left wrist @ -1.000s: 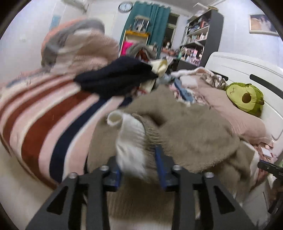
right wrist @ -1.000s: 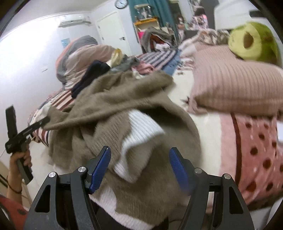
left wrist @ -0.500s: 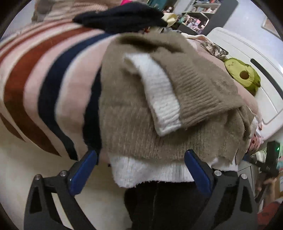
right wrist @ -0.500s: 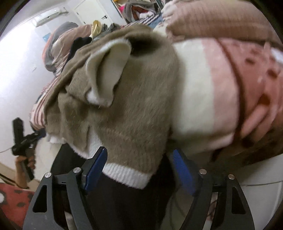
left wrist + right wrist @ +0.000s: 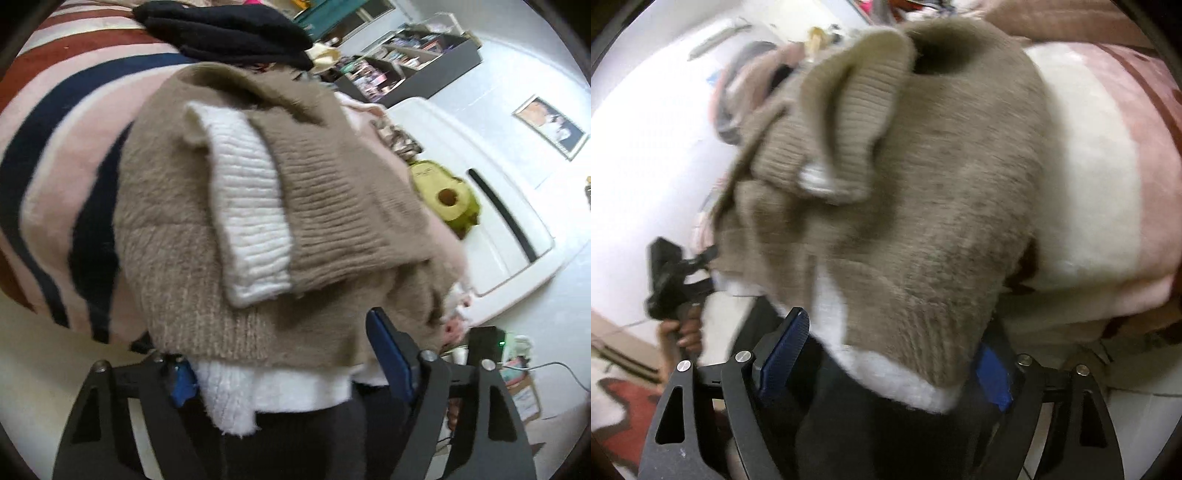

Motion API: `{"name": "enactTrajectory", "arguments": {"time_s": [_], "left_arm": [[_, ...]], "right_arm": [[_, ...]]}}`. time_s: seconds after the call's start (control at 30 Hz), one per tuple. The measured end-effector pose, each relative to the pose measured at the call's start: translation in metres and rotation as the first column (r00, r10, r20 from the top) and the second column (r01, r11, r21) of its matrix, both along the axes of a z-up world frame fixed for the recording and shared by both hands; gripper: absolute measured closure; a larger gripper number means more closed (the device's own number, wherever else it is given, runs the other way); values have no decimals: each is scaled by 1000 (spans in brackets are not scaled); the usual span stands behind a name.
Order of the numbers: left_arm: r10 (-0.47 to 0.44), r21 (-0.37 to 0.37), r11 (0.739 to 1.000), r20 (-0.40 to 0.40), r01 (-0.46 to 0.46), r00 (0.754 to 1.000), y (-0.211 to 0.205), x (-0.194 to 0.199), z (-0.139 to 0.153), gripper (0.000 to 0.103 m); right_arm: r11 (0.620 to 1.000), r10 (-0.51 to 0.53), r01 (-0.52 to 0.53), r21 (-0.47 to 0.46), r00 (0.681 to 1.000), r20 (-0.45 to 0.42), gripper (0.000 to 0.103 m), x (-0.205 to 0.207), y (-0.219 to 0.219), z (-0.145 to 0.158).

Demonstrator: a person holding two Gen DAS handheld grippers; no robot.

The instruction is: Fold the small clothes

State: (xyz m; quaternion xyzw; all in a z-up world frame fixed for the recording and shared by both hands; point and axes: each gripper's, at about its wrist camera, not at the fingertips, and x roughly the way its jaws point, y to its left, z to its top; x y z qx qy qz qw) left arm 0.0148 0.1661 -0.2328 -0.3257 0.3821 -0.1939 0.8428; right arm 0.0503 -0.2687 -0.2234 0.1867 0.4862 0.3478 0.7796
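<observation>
A brown knit sweater [image 5: 192,258] with white ribbed hem and cuffs lies bunched at the near edge of the bed, both sleeves folded over its body. It fills the right wrist view [image 5: 923,221] too. My left gripper [image 5: 288,365] is open, its blue pads either side of the white hem, which hangs between them. My right gripper [image 5: 890,362] is open around the hem's other corner. The left gripper [image 5: 676,273] and the hand on it show at the left of the right wrist view.
A striped pink, red and navy blanket [image 5: 55,147] covers the bed. A dark garment [image 5: 229,33] lies behind the sweater. A green avocado plush [image 5: 447,199] sits by the white headboard [image 5: 491,229]. A pink and white blanket [image 5: 1108,166] lies to the right.
Both grippers dropped from the sleeves to the sweater's bottom hem at the bed edge. The left gripper, shut on a cuff a second ago, is now open. The jaws have come closer around the hem.
</observation>
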Motion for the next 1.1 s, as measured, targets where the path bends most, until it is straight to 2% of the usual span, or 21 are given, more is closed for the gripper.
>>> {"name": "enactTrajectory", "arguments": {"time_s": [0.03, 0.13, 0.23, 0.27, 0.3, 0.33, 0.37, 0.43, 0.47, 0.63, 0.87, 0.97, 1.1], "left_arm": [[-5, -14, 1000, 7, 5, 1000, -2, 2, 1, 26], [-12, -6, 1000, 8, 12, 1000, -8, 10, 3, 26], [-8, 39, 999, 4, 8, 1000, -17, 16, 9, 27], [-5, 56, 998, -1, 5, 1000, -20, 17, 10, 30], [1, 96, 995, -10, 0, 1000, -23, 18, 13, 43], [0, 115, 993, -13, 1, 1000, -20, 15, 12, 54], [-6, 121, 993, -10, 8, 1000, -19, 14, 13, 59], [-17, 99, 995, 4, 17, 1000, -17, 11, 17, 73], [-19, 100, 995, 13, 18, 1000, -17, 10, 22, 75], [-32, 82, 996, 88, 25, 996, -15, -4, 42, 82], [-24, 69, 998, 231, 8, 973, -11, -30, 85, 89], [-33, 96, 995, 276, 6, 961, -15, -39, 103, 89], [-60, 112, 993, 299, 27, 953, -24, -50, 114, 90]], "right_arm": [[999, 15, -15, 36, 1000, 3, 32, 0, 1, 3], [989, 57, -59, 138, 998, 21, 33, 0, 7, 8], [996, 62, -64, 57, 998, 29, 33, 7, 23, 6], [997, 67, -68, 34, 997, 34, 37, 8, 27, 5], [997, 75, -75, 10, 996, 40, 41, 9, 32, 5], [997, 77, -77, -3, 996, 45, 56, 6, 39, 5], [997, 78, -77, -21, 996, 53, 71, 5, 41, 6], [997, 82, -81, -19, 995, 62, 76, 3, 40, 10], [996, 84, -84, -4, 994, 65, 80, 3, 38, 12], [983, 102, -121, 142, 986, 132, 85, -11, 25, 39], [948, 76, -153, 278, 960, 270, 87, -32, 8, 82], [943, 56, -156, 294, 945, 322, 88, -41, 10, 97], [942, 29, -146, 301, 932, 361, 89, -45, 15, 110]]}}
